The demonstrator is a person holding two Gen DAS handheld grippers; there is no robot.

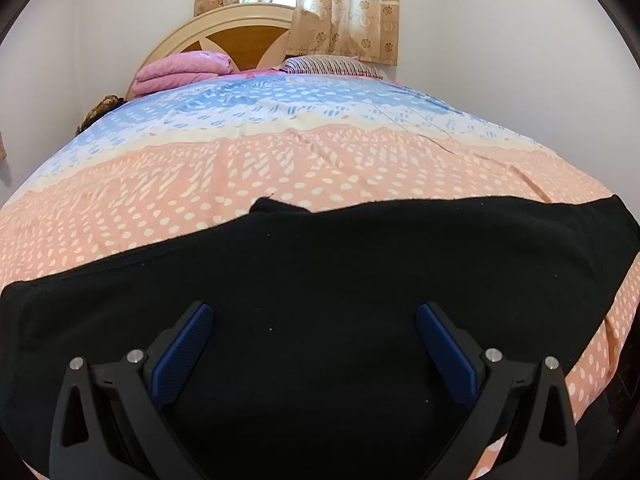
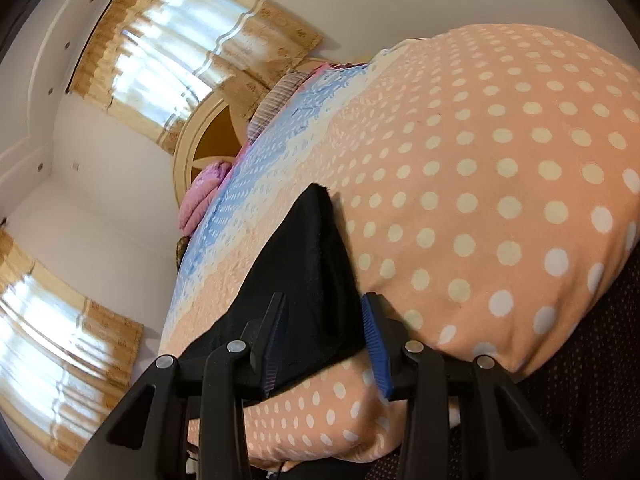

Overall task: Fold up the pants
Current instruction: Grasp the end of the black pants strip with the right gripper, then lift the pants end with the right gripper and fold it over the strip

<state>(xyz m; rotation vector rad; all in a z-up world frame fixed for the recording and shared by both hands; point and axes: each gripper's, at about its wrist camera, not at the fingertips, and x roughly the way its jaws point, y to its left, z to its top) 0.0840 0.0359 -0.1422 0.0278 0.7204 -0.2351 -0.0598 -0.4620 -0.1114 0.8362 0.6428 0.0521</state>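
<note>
Black pants (image 1: 320, 272) lie flat across the near part of the bed, spread from left to right. My left gripper (image 1: 314, 312) is open wide, just above the middle of the pants, holding nothing. In the right wrist view the pants (image 2: 304, 264) show as a dark wedge with one corner pointing away. My right gripper (image 2: 324, 312) is open, rolled on its side, with its two fingers on either side of the pants' near edge at the bed's edge. The jaws do not press the cloth.
The bed cover (image 1: 280, 160) is peach with white dots, then blue and white bands farther away. A folded pink blanket (image 1: 180, 70) and a striped pillow (image 1: 328, 66) lie by the headboard (image 1: 240, 36). Curtains (image 1: 344, 20) hang behind.
</note>
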